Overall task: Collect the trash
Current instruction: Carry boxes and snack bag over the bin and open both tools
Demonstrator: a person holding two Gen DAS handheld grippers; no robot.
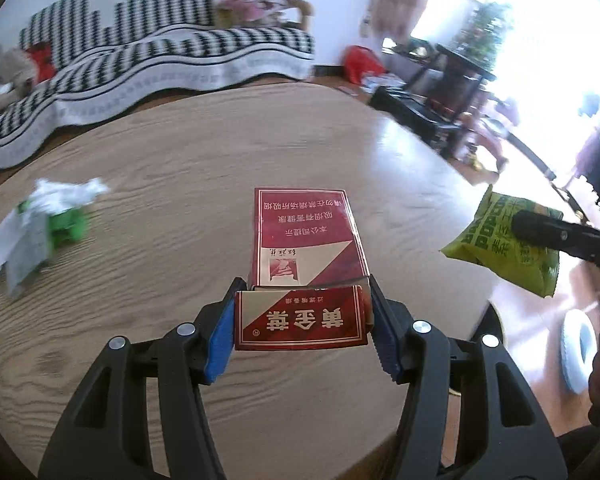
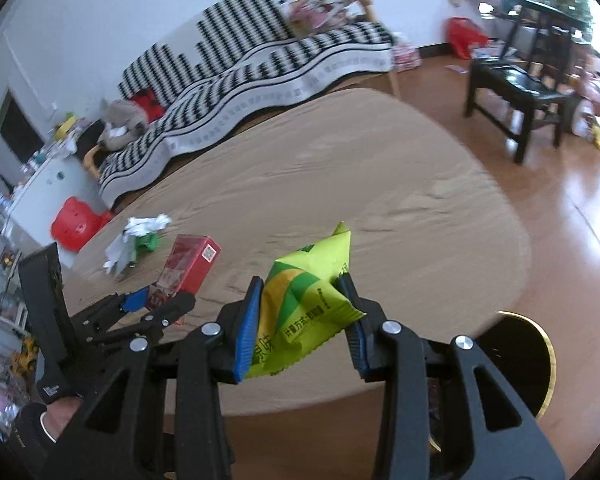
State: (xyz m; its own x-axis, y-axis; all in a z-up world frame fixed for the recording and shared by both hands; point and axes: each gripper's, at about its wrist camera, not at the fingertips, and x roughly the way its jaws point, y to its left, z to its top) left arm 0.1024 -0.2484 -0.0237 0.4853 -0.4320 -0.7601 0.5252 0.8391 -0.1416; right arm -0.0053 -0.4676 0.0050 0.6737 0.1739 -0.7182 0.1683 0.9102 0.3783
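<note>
My left gripper [image 1: 302, 316] is shut on a red and cream cigarette box [image 1: 306, 240], its open lid between the blue pads, above the wooden table [image 1: 172, 148]. The same box [image 2: 190, 266] and left gripper [image 2: 156, 300] show in the right wrist view. My right gripper [image 2: 300, 316] is shut on a yellow-green snack bag [image 2: 304, 300], held above the table's near edge. The bag [image 1: 504, 248] also shows at the right of the left wrist view. A crumpled white and green wrapper [image 1: 40, 224] lies on the table at the left, also seen in the right wrist view [image 2: 136, 244].
A black bin with a gold rim [image 2: 536, 356] stands on the floor below the table's right edge. A black-and-white striped sofa [image 2: 260, 76] runs behind the table. A black chair [image 2: 520, 92] stands at the right, a red stool [image 2: 76, 228] at the left.
</note>
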